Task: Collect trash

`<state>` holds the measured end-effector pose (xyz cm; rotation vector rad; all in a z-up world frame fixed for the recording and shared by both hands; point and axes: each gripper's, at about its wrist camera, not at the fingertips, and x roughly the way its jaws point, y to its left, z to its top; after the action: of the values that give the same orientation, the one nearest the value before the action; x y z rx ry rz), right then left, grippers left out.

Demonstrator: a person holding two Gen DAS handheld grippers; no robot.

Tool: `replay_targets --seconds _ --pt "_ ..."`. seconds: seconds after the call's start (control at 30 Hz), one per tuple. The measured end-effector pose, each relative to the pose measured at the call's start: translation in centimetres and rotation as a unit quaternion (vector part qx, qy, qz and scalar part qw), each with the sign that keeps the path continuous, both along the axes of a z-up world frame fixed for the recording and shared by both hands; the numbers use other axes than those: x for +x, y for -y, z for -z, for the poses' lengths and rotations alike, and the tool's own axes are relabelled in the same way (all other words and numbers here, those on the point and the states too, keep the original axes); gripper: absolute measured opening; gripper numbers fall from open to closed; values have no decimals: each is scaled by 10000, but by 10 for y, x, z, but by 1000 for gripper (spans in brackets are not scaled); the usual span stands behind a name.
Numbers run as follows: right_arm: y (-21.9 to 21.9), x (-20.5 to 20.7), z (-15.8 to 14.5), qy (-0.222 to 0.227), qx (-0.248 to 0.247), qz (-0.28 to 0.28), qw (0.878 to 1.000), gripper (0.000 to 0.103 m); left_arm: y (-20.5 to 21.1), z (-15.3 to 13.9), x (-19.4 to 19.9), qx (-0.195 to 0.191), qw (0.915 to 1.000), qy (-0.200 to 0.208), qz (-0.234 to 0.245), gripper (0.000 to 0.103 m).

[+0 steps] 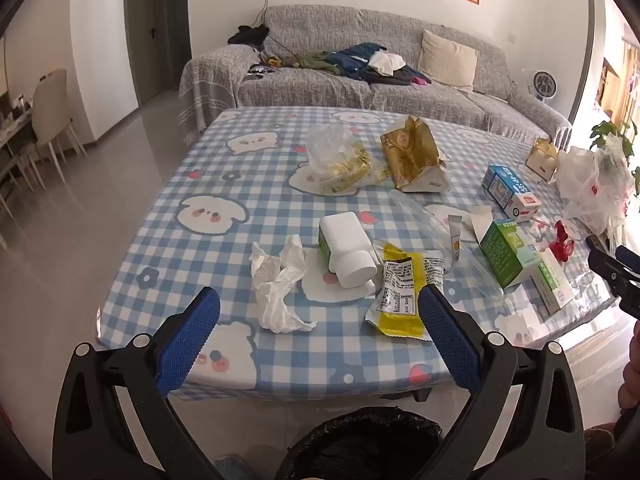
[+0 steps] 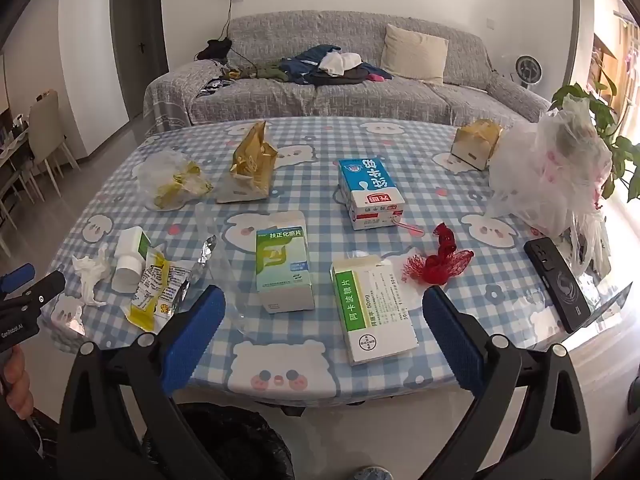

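Trash lies on the blue checked table (image 1: 192, 184). My left gripper (image 1: 318, 320) is open and empty at the near edge, in front of a crumpled tissue (image 1: 278, 284), a white bottle (image 1: 346, 250) and a yellow wrapper (image 1: 398, 292). My right gripper (image 2: 322, 320) is open and empty at the near edge, in front of a white-green medicine box (image 2: 372, 308), a green box (image 2: 284, 258) and red netting (image 2: 438, 260). A black-lined bin (image 1: 360, 444) stands below the table edge; it also shows in the right wrist view (image 2: 224, 440).
Further back lie a milk carton (image 2: 370, 192), gold bags (image 2: 252, 168), a clear bag with yellow wrappers (image 1: 340, 160) and a white plastic bag (image 2: 548, 176). A black phone (image 2: 558, 284) lies at the right edge. A grey sofa (image 1: 360, 80) stands behind the table.
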<state>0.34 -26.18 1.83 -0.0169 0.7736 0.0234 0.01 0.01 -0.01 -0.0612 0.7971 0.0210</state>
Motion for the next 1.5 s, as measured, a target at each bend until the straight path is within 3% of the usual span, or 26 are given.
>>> replay_targets --seconds 0.1,0.7,1.5 --pt "0 -1 0 -29 38 8 10000 95 2 0 0 125 9999 26 14 97" --pt "-7 -12 -3 15 61 65 10000 95 -5 -2 -8 -73 10000 -24 53 97" --pt "-7 -13 0 -43 75 76 9999 95 -3 0 -8 -37 9999 -83 80 97"
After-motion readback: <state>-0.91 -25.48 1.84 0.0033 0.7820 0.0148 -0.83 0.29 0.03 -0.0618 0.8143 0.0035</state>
